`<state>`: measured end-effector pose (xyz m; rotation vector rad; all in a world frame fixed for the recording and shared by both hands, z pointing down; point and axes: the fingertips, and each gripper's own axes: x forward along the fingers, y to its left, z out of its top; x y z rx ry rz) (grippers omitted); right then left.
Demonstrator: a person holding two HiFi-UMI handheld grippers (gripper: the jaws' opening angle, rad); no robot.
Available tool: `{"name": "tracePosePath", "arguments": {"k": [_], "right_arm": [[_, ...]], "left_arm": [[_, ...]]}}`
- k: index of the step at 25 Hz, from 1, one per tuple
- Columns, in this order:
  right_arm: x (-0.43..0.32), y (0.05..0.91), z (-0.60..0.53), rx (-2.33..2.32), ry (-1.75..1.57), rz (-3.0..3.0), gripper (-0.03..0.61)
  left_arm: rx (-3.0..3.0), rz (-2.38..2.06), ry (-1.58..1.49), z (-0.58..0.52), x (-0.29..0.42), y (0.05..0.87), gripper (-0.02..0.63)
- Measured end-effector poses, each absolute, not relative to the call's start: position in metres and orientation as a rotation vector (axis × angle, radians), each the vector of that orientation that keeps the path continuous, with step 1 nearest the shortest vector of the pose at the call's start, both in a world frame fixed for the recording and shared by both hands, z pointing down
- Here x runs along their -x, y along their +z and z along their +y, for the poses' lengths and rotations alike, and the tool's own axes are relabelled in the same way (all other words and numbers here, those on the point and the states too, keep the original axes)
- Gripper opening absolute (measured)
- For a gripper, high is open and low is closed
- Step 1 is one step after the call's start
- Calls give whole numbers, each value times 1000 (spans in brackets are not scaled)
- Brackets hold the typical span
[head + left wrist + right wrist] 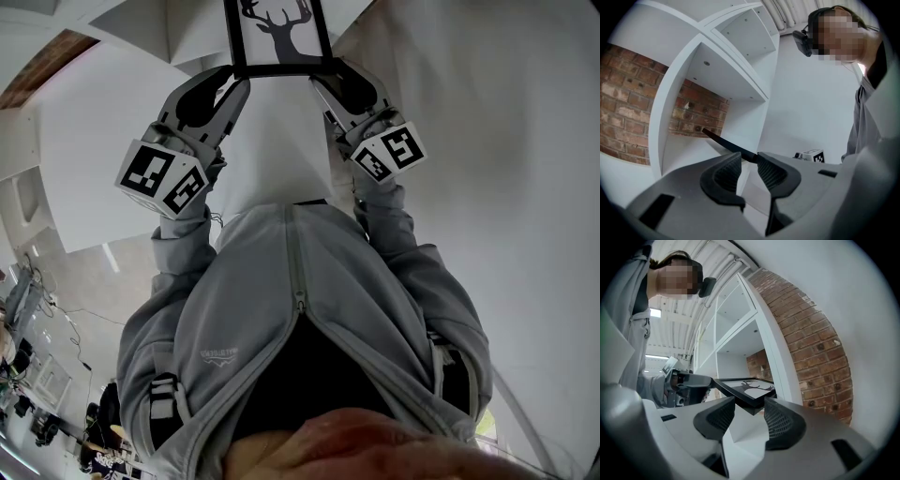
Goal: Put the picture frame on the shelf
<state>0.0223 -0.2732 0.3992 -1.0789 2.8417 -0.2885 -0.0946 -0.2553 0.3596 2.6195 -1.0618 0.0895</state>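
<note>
Picture frame: deer print, held up before the shelf.
Left gripper: fingers clamped on its edge.
Right gripper: fingers closed on its corner.

A white shelving unit with open compartments stands against a reddish brick wall, which shows through its open back. A plain white wall runs beside it. Overhead, a ribbed ceiling carries bright strip lights, and cluttered work desks stand further off.
</note>
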Motion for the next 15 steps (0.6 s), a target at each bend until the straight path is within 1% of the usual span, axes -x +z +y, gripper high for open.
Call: {"name": "tracePosePath", "arguments": {"k": [15], "right_arm": [[-15, 391, -295, 1156, -113, 2917, 212]], "left_arm": [[-2605, -1152, 170, -278, 105, 380, 110]]}}
